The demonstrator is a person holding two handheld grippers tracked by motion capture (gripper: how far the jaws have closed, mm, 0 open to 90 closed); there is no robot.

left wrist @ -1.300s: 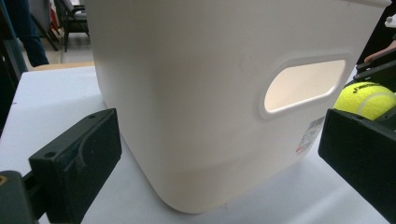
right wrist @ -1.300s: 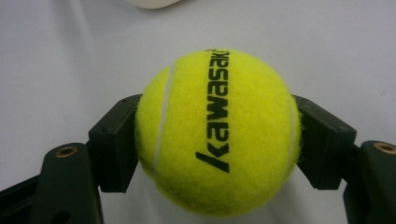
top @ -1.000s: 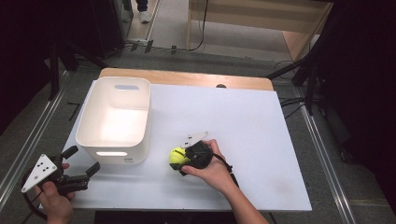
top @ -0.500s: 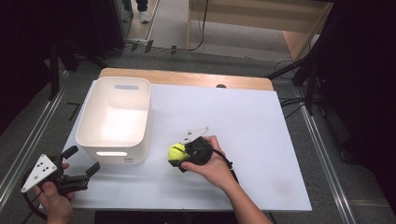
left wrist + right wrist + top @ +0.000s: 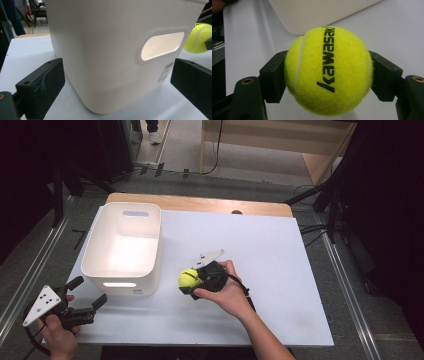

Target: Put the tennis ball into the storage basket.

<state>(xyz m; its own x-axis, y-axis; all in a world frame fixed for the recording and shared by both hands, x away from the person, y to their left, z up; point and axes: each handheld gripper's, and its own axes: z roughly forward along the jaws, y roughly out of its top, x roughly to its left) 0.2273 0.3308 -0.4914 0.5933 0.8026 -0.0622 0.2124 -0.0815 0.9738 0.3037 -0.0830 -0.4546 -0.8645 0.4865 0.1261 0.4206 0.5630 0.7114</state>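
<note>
My right gripper [image 5: 192,282] had its jaws clamped on the tennis ball [image 5: 189,278], which sat slightly nearer the white bin [image 5: 122,251] than a second before, just beside its near corner above the surface [image 5: 280,270]. My left gripper [image 5: 85,296] stayed put, jaws apart and empty. Judgement: grasp secure; the drop into the bin remained.

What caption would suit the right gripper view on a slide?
Right gripper clamped on a yellow tennis ball, white bin just beyond.
</note>
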